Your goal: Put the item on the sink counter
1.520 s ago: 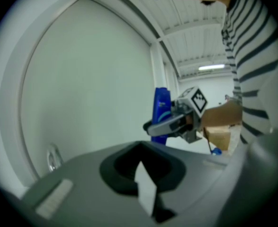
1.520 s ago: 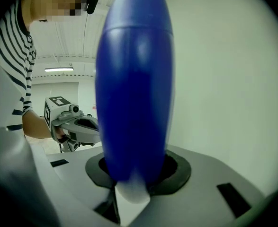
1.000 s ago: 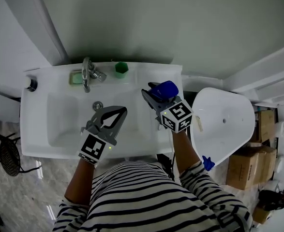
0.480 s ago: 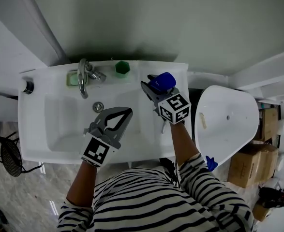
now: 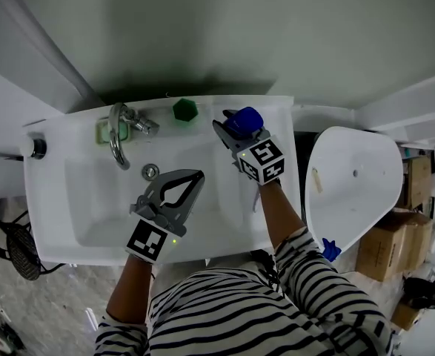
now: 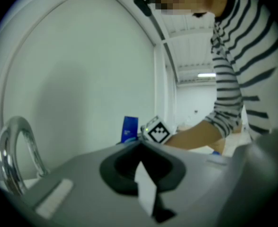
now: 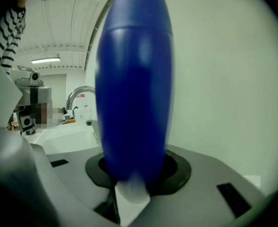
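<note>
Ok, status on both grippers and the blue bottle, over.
Right hand-held gripper shut on blue bottle, over sink counter, right end. Left hand-held gripper shut, empty, over basin. Green cup left of bottle, apart.

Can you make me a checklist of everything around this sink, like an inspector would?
Surface: white sink counter, basin looks dry and bare apart from the drain.
Job's things: blue bottle, upright, held above the counter's back right corner, not yet set down.
Clutter: green cup and faucet at the back; green soap dish behind the faucet.
Grippers: right gripper shut on the blue bottle; left gripper shut, empty, over the basin.
Cables: what looks like a thin dark cord on the floor, left of the sink.
Surroundings: pale wall behind; white oval fixture and cardboard boxes to the right.
</note>
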